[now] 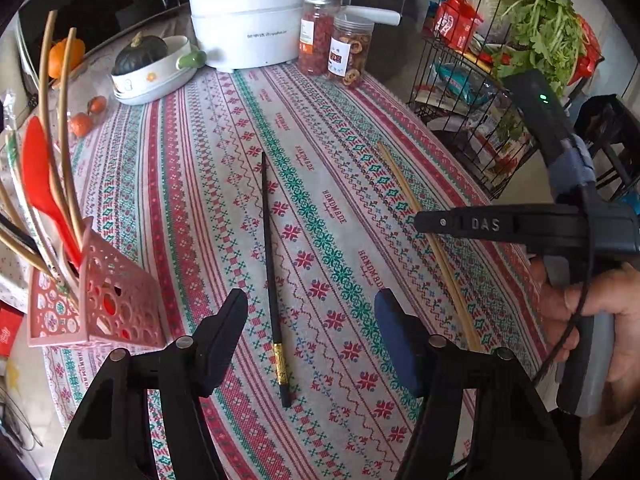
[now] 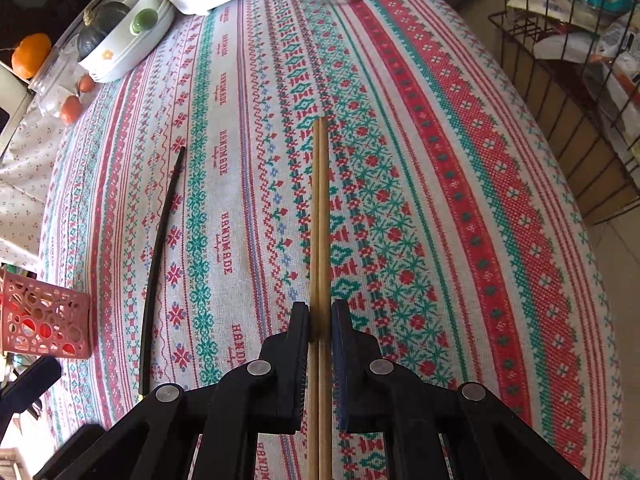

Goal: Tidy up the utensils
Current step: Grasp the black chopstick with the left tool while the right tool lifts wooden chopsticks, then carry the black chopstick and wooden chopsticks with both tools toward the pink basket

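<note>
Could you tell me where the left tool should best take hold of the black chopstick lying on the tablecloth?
Probably mid-shaft on the black chopstick, coming from above with the left tool open astride it. It lies flat and alone on the tablecloth, running straight away between the fingers, so they can close across its thin width. The gold band near its close end looks slicker.

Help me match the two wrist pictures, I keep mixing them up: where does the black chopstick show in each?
Left wrist view: the black chopstick lies at centre, between the open left gripper fingers.
Right wrist view: black chopstick at left, apart from the right gripper.
Shared landmark: the pink utensil basket, left in both.
</note>
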Available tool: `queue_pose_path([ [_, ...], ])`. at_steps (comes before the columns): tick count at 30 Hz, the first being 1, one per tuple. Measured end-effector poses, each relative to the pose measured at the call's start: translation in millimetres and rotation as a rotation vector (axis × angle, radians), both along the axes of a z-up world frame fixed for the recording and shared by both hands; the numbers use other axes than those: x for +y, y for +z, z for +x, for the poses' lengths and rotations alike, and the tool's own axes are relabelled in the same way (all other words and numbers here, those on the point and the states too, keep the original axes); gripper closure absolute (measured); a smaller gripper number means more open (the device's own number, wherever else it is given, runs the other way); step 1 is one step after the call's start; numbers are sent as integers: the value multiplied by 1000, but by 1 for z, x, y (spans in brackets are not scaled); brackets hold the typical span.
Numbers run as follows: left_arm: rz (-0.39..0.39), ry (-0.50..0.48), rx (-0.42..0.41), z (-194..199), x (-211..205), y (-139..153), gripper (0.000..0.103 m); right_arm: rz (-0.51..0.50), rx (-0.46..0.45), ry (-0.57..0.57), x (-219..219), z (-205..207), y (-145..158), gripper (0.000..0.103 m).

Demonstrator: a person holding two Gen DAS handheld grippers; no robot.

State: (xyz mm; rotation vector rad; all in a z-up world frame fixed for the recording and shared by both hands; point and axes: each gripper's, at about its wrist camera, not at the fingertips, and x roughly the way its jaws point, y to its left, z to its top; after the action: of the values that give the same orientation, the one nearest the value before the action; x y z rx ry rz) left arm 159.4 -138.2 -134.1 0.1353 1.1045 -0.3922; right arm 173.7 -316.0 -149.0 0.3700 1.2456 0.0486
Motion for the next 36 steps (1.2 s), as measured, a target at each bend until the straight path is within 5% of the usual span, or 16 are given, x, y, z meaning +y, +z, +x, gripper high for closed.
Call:
queue_pose_path([
  [7,62,149,81,86,-18,-40,74,59,-10,-6,-16,-2,8,95],
  [17,113,179,113,132,-25,-65,80,72,-45,62,1,5,20,94],
  [21,114,158,114,131,-29,-67,97,65,-49,75,5,3,21,94],
  [27,87,130,47,101,-24,-55,98,53,-59,56,1,-2,22,94],
  [36,-12,43,-149,26,2,16,98,85,-135,28,2,-15,40,94],
])
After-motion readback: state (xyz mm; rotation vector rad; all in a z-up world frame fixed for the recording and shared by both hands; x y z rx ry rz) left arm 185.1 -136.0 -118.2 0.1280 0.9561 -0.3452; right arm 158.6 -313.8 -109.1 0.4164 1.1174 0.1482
